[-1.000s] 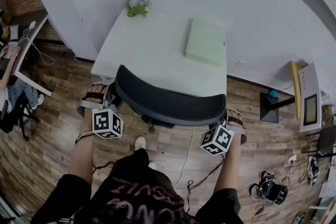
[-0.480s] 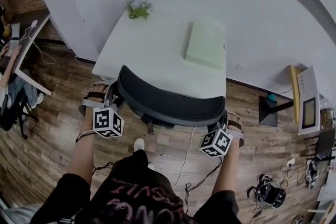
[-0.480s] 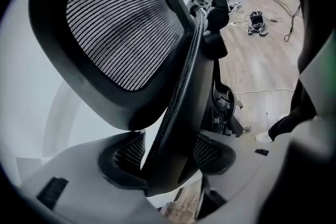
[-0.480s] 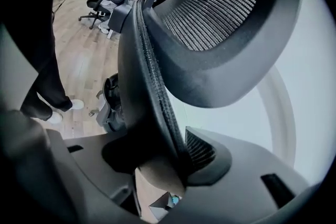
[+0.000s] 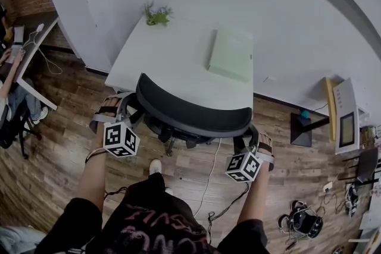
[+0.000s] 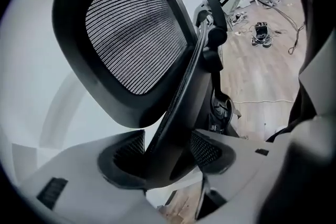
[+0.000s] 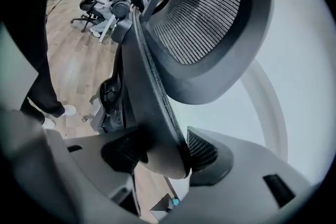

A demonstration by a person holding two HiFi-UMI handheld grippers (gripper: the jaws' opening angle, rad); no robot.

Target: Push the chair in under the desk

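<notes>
A black mesh-backed chair point(image 5: 190, 115) stands at the front edge of the white desk point(image 5: 161, 62), its seat hidden under the desk top. My left gripper point(image 5: 127, 107) is at the backrest's left end. In the left gripper view, the backrest's rim point(image 6: 173, 107) runs between the left gripper's point(image 6: 168, 153) pads, which close on it. My right gripper point(image 5: 250, 140) is at the right end. Its jaws have just been opening. In the right gripper view, the right gripper point(image 7: 163, 153) stands wide around the rim point(image 7: 152, 113), which lies against one pad point(image 7: 203, 150).
A pale green box point(image 5: 232, 55) and a small plant point(image 5: 156, 13) sit on the desk. A cable point(image 5: 211, 169) trails over the wood floor near my shoe point(image 5: 155, 166). Another desk point(image 5: 36, 62) stands at the left, with shelving point(image 5: 346, 119) and floor clutter point(image 5: 303, 220) at the right.
The chair back has shifted a little further toward the desk. The right gripper has slipped slightly back along the backrest's right end. The left gripper has stayed put.
</notes>
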